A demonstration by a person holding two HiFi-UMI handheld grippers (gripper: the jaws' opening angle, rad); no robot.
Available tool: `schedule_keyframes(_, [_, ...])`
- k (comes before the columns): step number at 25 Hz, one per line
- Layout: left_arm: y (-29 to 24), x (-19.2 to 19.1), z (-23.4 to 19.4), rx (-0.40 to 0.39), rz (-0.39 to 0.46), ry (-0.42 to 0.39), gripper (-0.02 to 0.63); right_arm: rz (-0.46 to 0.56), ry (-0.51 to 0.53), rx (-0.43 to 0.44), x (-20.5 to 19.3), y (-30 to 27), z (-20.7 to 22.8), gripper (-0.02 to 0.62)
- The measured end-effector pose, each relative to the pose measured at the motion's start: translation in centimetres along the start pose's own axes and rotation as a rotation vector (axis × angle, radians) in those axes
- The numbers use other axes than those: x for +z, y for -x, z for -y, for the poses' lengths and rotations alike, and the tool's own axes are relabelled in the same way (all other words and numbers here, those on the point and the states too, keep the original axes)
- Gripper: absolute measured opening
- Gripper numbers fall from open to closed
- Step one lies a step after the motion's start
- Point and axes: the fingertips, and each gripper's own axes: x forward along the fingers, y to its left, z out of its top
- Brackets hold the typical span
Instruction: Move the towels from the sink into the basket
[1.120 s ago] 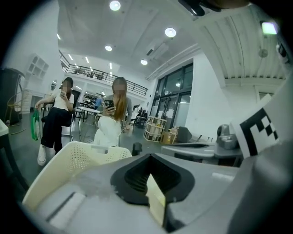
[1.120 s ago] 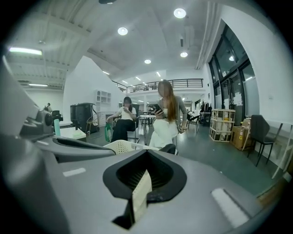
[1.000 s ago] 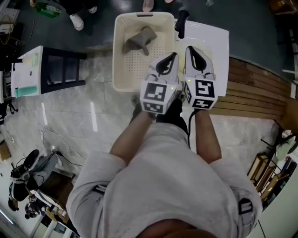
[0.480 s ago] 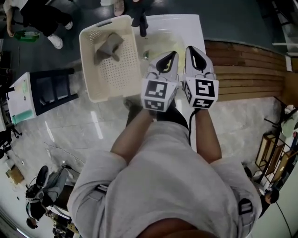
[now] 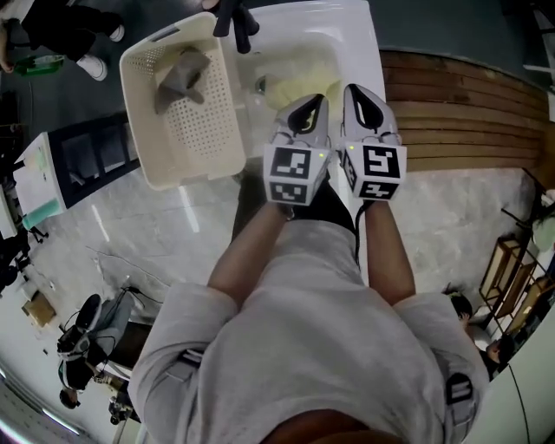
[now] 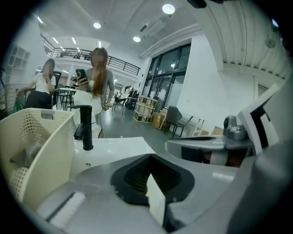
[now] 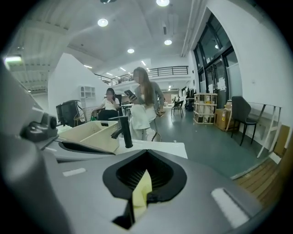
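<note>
Left hand-held gripper (image 5: 317,101): jaws pressed together with nothing between them, over the near part of the sink (image 5: 350,28).
Right hand-held gripper (image 5: 355,88): jaws pressed together, empty, just beside the left one.
Yellow towel (image 5: 295,82): lies in the sink, beyond the tips.
Grey towel (image 5: 178,76): in the basket (image 5: 137,121).
Basket: just left of the sink.

Cream perforated basket (image 5: 195,130), grey towel (image 5: 180,76). White sink (image 5: 347,35), yellow towel (image 5: 299,82). Black faucet (image 5: 234,17). Left tongs (image 5: 312,104), right tongs (image 5: 360,94) grey, black-white square markers. Pale marbled floor (image 5: 130,217).
</note>
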Motion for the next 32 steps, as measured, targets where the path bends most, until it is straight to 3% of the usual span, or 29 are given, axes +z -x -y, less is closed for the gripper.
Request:
schedule_keyframes(13, [-4.4, -7.0, -3.6, 0.135, -0.167, 0.085, 0.02, -0.087, -0.004, 0.092, -4.5, -3.7, 1.9, 0.006])
schedule_keyframes(25, [-6.1, -12.1, -6.4, 0.284, -0.389, 0.128, 0.02, -0.096, -0.003, 0.155, -4.6, -6.3, 3.1, 0.006])
schedule_keyframes(28, [-6.7, -13.0, -6.3, 0.27, -0.433, 0.15, 0.045, -0.095, -0.005, 0.154, -4.4, -6.9, 3.8, 0.006])
schedule_keyframes(32, [-7.3, -14.1, -6.6, 0.245, -0.477, 0.192, 0.135, -0.101, -0.009, 0.148, -4.6, -7.5, 4.4, 0.006])
